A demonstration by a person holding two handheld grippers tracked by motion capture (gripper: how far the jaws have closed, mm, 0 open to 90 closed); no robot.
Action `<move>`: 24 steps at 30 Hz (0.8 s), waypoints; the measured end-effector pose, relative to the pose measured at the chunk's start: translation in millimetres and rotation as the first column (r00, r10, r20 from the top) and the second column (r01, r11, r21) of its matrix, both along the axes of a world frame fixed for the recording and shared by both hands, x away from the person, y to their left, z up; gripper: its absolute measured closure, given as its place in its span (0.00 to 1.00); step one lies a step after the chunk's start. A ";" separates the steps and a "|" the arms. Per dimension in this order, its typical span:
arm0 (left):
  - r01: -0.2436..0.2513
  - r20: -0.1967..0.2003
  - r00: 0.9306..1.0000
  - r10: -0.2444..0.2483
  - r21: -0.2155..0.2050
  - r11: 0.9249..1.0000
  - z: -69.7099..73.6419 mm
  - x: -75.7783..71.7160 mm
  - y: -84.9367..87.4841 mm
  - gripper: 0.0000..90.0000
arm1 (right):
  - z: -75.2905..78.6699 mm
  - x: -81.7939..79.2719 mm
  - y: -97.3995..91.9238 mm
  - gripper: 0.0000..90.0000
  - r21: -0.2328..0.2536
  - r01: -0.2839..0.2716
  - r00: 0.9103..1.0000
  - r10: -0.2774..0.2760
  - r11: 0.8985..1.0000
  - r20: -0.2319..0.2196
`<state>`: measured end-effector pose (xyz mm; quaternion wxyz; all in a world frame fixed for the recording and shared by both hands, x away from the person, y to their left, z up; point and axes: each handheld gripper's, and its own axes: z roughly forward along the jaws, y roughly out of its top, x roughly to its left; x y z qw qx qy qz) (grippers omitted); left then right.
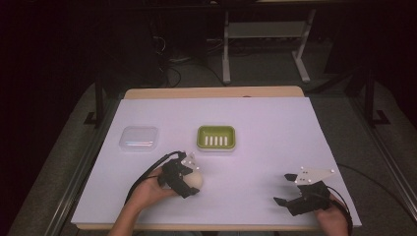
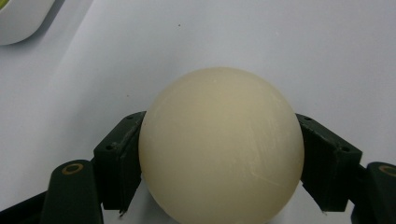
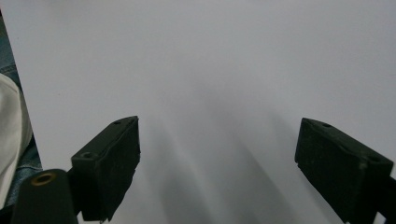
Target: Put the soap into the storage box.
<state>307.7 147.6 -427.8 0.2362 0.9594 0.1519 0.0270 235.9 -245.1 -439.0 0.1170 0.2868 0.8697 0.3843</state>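
A cream, egg-shaped soap [image 1: 194, 180] [image 2: 222, 144] lies on the white table sheet at the front left. My left gripper [image 1: 189, 180] [image 2: 219, 163] is shut on the soap, one black jaw pressing each side. A green soap dish [image 1: 216, 137] with a white slotted insert sits in the middle of the sheet, beyond the soap. My right gripper [image 1: 285, 188] [image 3: 217, 163] hovers at the front right, open, with bare sheet between its jaws.
A clear plastic lid [image 1: 139, 137] lies left of the dish. The white sheet [image 1: 275, 132] covers a wooden table whose front edge is near both hands. A corner of a white rim [image 2: 18, 18] shows at the upper left of the left gripper view.
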 end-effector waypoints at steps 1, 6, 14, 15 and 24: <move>0.001 0.001 1.000 -0.001 0.000 1.000 0.0 -0.1 0.0 0.27 | 0.0 0.2 0.0 0.15 0.001 -0.002 1.000 0.002 1.000 0.002; 0.008 0.013 1.000 -0.008 0.001 1.000 0.3 -0.8 -0.4 0.28 | 0.9 0.6 0.9 0.15 0.006 -0.006 1.000 0.005 1.000 0.007; 0.009 0.021 1.000 -0.009 -0.004 1.000 3.5 0.9 -0.5 0.28 | -0.4 3.5 0.9 0.15 0.008 -0.008 1.000 0.008 1.000 0.001; 0.006 0.014 1.000 -0.006 -0.011 1.000 4.5 1.1 -0.3 0.28 | -0.6 3.8 0.6 0.15 0.010 -0.009 1.000 0.009 1.000 0.000; 0.001 0.025 1.000 0.000 -0.053 0.999 17.7 11.8 1.0 0.28 | -1.2 4.9 -0.6 0.15 0.011 -0.007 1.000 0.007 1.000 -0.001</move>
